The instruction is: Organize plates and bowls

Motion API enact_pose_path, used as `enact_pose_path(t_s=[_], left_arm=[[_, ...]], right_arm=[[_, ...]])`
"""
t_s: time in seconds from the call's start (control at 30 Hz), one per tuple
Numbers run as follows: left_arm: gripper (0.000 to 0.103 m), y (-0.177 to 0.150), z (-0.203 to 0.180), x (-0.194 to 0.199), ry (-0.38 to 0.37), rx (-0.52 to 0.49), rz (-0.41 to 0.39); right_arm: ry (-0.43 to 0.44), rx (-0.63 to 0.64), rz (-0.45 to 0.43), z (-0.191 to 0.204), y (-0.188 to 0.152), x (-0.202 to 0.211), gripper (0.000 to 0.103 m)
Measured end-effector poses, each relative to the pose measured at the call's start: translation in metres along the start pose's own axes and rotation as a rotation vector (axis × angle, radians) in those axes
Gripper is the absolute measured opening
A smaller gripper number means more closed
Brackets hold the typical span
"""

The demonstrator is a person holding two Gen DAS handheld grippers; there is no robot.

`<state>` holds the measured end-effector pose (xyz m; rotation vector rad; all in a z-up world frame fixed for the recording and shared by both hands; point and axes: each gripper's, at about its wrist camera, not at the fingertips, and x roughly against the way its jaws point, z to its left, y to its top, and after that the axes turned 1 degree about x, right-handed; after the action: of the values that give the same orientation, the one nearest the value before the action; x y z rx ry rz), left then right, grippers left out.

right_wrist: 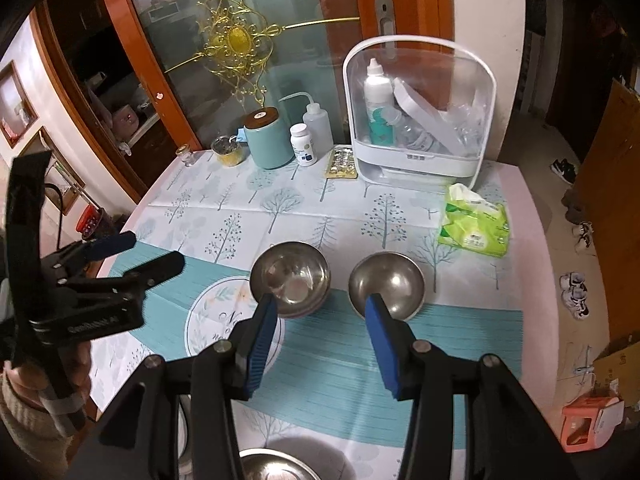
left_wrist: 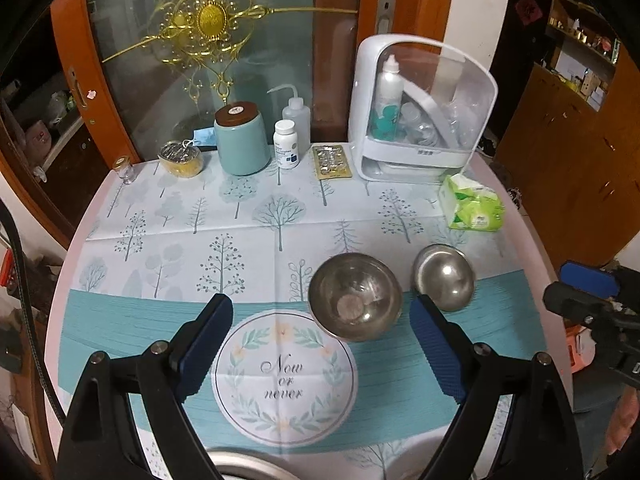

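Right wrist view, two steel bowls point(right_wrist: 291, 276) upright, mouths up, side by side.

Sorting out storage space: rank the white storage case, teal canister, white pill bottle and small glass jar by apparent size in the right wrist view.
1. white storage case
2. teal canister
3. white pill bottle
4. small glass jar
All stand along the table's far edge, so nearness hardly skews this.

Silver steel bowls point(left_wrist: 355, 297) on teal, tree-printed tablecloth point(left_wrist: 224, 240); green tissue pack point(left_wrist: 474, 207); blue-padded jaws.
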<state>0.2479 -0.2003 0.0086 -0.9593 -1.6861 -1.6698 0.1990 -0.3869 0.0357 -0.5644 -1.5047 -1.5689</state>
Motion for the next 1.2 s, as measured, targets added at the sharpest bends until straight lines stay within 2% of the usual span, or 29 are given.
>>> enact_pose_path(t_s=[0.33,0.43,0.63,0.8,1.0,1.2], left_arm=[[0.089,0.008,0.022,-0.081,0.003,0.039,0.102],[0.089,0.008,0.031,-0.102,0.003,0.057,0.138],[0.089,0.005,0.049,-0.152,0.003,0.089,0.221],[0.089,-0.002,0.050,-0.175,-0.033,0.100,0.261],[0.089,-0.006,0.041,-0.193,-0.062,0.056,0.298],[0.088,-0.007,0.039,-0.204,-0.089,0.052,0.309]], right_arm=[[0.073,-0.048,0.090,-0.011,0.018,-0.061,0.046],[0.117,-0.094,0.144,-0.017,0.020,-0.087,0.046],[0.154,-0.174,0.221,-0.023,0.018,-0.131,0.046],[0.161,-0.209,0.269,-0.024,0.011,-0.159,0.046],[0.182,-0.268,0.351,-0.028,-0.002,-0.188,0.046],[0.191,-0.323,0.400,-0.031,-0.012,-0.212,0.046]])
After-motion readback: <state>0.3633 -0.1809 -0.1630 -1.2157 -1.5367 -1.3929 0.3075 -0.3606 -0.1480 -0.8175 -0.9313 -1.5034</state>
